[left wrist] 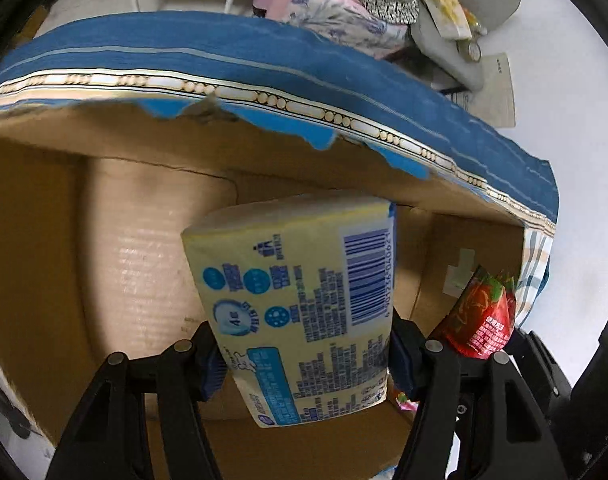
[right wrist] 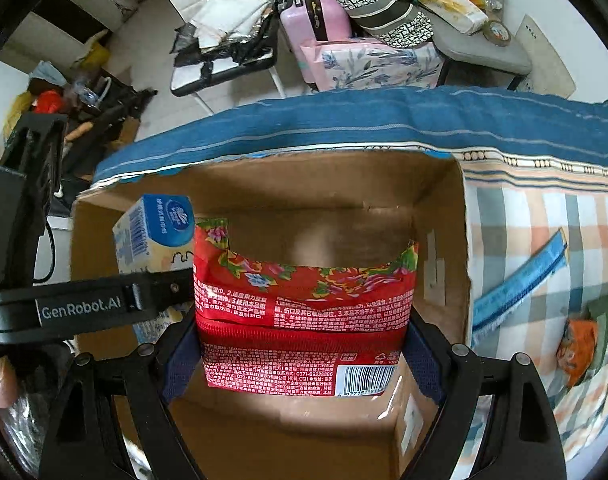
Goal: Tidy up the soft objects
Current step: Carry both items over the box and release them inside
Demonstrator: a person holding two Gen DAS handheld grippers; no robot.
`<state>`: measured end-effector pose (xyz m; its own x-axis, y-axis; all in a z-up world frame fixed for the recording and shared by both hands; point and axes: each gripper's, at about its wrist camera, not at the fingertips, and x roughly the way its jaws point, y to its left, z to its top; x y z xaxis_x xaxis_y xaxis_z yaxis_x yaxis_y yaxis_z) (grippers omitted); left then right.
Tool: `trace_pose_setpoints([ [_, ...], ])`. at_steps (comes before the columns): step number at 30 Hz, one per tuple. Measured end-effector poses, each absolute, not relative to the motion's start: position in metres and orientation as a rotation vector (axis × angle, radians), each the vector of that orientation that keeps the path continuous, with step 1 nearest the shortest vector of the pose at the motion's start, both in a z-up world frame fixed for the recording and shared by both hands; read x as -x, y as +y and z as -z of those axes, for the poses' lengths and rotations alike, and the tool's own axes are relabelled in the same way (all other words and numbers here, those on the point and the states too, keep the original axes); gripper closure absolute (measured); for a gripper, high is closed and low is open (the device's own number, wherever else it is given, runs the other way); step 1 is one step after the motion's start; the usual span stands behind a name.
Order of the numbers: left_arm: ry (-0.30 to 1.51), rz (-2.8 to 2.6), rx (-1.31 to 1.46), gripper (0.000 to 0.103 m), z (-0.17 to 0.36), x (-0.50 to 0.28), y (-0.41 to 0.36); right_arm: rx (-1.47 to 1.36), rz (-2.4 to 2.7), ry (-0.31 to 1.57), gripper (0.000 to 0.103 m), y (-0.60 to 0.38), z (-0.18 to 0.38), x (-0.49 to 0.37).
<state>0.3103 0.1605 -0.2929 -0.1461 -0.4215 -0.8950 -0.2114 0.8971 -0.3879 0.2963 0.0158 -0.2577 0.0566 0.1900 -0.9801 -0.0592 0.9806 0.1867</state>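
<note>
My left gripper (left wrist: 304, 354) is shut on a pale yellow tissue pack (left wrist: 299, 304) with blue print and a barcode, held inside an open cardboard box (left wrist: 123, 240). My right gripper (right wrist: 301, 350) is shut on a red floral wet-wipe pack (right wrist: 299, 312), held over the same box (right wrist: 440, 208). The red pack also shows at the right in the left wrist view (left wrist: 484, 316). The tissue pack shows at the left in the right wrist view (right wrist: 151, 232), with the left gripper's black body in front of it.
The box sits on a bed with a blue-bordered checked sheet (right wrist: 544, 240). An orange item (right wrist: 580, 344) lies on the sheet at the right. Beyond stand a pink suitcase (right wrist: 316, 16), chairs with clutter (right wrist: 223, 40) and a grey chair (right wrist: 476, 44).
</note>
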Motion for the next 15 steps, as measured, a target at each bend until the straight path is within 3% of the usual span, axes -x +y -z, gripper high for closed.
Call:
trace_pose_setpoints([
  [5,1.747,0.175,0.436,0.04,0.294,-0.315,0.154,-0.07,-0.161,1.508,0.013,0.02,0.271,-0.307],
  [7,1.735,0.171,0.408,0.033,0.29,-0.316,0.152,-0.06,-0.15,1.508,0.012,0.02,0.274,-0.308],
  [8,1.726,0.17,0.401,0.023,0.287,-0.316,0.151,-0.063,-0.149,1.508,0.01,0.02,0.275,-0.308],
  [12,1.696,0.159,0.399,0.012,0.276,-0.311,0.156,-0.058,-0.138,1.492,0.0,0.02,0.273,-0.308],
  [15,1.675,0.142,0.385,0.007,0.27,-0.305,0.164,-0.042,-0.142,1.484,0.0,0.021,0.265,-0.306],
])
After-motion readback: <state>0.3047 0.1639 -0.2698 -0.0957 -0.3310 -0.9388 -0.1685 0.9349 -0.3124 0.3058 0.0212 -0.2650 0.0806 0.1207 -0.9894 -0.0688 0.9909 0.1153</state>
